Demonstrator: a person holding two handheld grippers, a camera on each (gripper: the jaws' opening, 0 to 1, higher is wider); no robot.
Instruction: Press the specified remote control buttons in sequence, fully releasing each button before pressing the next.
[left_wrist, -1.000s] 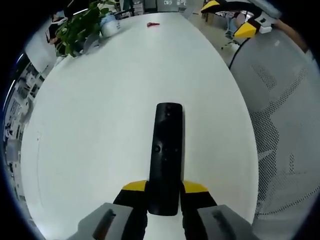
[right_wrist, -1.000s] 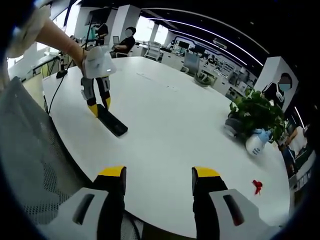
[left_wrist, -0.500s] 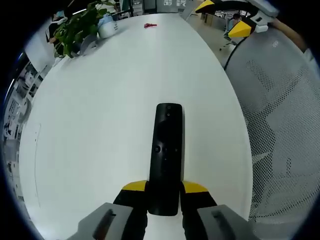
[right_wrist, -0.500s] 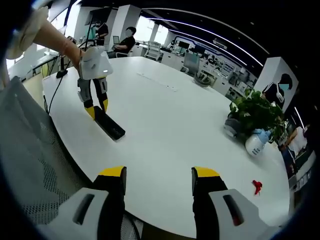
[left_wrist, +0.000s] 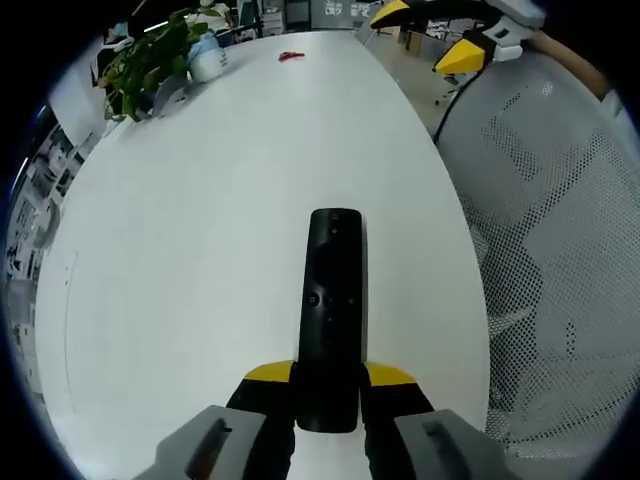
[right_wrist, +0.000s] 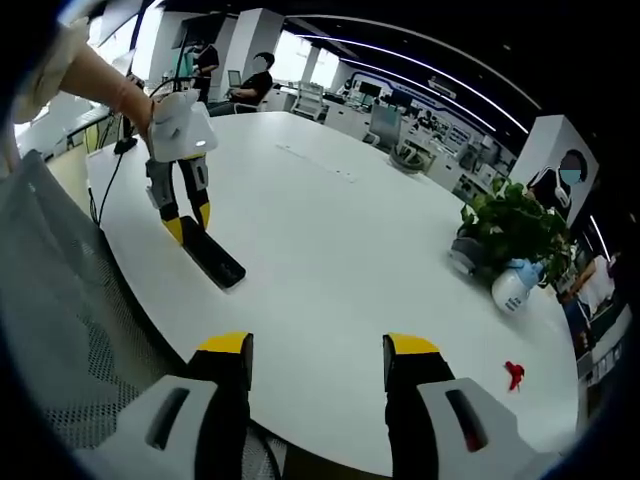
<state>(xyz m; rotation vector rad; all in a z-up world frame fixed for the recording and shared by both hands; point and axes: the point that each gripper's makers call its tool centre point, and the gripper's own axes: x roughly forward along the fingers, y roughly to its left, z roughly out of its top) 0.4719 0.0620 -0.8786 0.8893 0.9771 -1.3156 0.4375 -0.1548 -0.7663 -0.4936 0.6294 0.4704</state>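
Lying flat on the white desk, the black remote control is clamped by the left gripper; the right gripper is held apart.

A long white oval conference table stretches across an open-plan office. A leafy potted plant stands at its far side beside a white-and-blue rounded object, with a small red item lying nearby. A grey mesh chair back sits at the table's edge.
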